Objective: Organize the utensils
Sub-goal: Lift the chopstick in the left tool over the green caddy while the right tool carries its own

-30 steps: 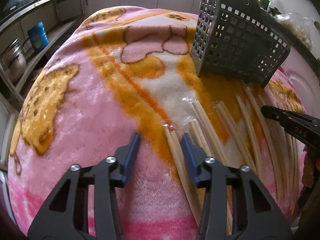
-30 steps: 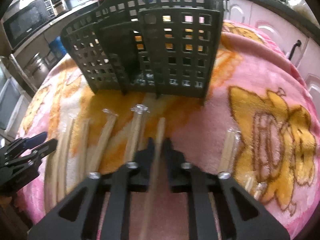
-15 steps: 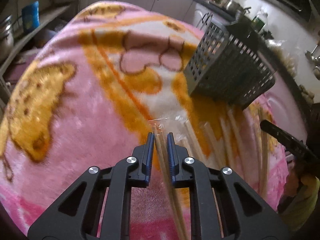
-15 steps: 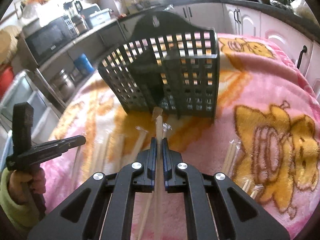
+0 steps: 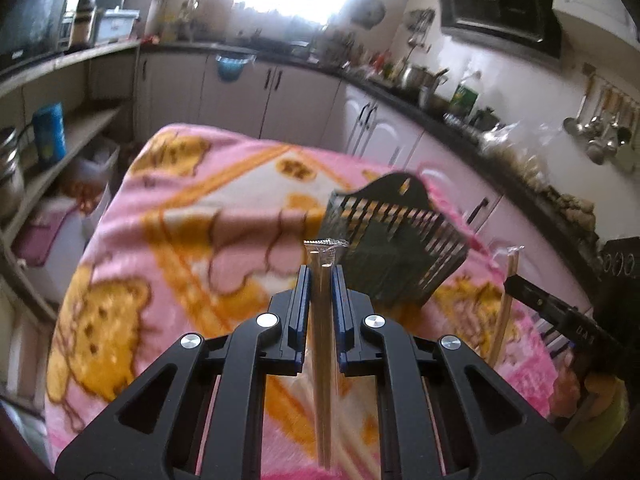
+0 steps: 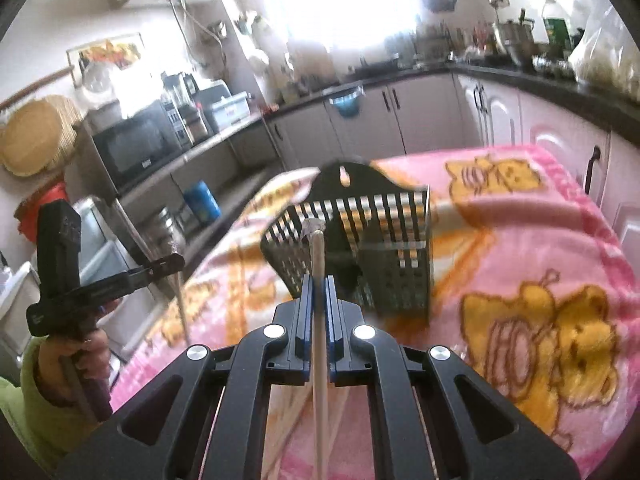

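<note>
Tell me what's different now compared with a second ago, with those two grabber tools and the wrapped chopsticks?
The left gripper, open a second ago, has closed on a wrapped chopstick pair and lifted it off the pink blanket. The right gripper, already clamped on its chopsticks, has raised them too. Both views now tilt up toward the kitchen. The dark utensil basket stays on the blanket.

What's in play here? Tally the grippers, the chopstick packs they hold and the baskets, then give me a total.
Grippers: 2 (left gripper, right gripper)
Held chopstick packs: 2 (left pack, right pack)
Black basket: 1
Total: 5
</note>
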The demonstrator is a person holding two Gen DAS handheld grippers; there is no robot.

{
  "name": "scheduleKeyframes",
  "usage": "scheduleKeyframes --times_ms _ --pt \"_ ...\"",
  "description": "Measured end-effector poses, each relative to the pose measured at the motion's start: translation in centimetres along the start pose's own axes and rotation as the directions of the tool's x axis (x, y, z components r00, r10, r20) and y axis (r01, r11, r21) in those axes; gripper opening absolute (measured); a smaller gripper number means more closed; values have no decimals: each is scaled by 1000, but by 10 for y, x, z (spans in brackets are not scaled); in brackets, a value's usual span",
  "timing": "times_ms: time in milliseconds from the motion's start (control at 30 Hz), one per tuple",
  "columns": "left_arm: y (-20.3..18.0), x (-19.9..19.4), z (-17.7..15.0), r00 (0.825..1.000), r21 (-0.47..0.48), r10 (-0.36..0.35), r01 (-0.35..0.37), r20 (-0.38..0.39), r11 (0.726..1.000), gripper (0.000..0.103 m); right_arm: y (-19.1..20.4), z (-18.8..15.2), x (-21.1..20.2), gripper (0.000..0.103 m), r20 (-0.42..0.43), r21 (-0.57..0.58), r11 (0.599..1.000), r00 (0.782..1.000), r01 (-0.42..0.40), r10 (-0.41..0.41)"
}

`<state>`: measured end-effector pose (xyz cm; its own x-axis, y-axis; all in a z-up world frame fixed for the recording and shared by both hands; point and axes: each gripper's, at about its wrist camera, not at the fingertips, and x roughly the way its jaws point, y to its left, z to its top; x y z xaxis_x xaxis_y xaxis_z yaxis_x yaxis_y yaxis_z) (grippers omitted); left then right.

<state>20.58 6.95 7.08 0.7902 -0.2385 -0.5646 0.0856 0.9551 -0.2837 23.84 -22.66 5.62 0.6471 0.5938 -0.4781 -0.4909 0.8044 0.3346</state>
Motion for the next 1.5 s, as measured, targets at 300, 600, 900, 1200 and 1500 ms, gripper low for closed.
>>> scheduleKeyframes --times_ms 300,600,900,1200,1500 --pt "-37 -13 56 989 65 -43 34 143 997 5 -6 40 -28 6 189 23 999 981 27 -31" --pt "-63 0 102 975 96 -53 33 215 995 5 -21 74 -32 6 277 60 996 958 66 -80" --pt "-72 17 140 954 85 -15 -11 298 996 5 -24 110 -30 6 372 50 990 918 130 -139" --pt "-67 49 140 947 75 54 -81 317 994 5 -36 129 -11 6 428 71 984 886 165 -180" --pt "-51 75 110 952 69 77 -102 297 992 5 -49 113 23 6 465 74 968 851 238 -245"
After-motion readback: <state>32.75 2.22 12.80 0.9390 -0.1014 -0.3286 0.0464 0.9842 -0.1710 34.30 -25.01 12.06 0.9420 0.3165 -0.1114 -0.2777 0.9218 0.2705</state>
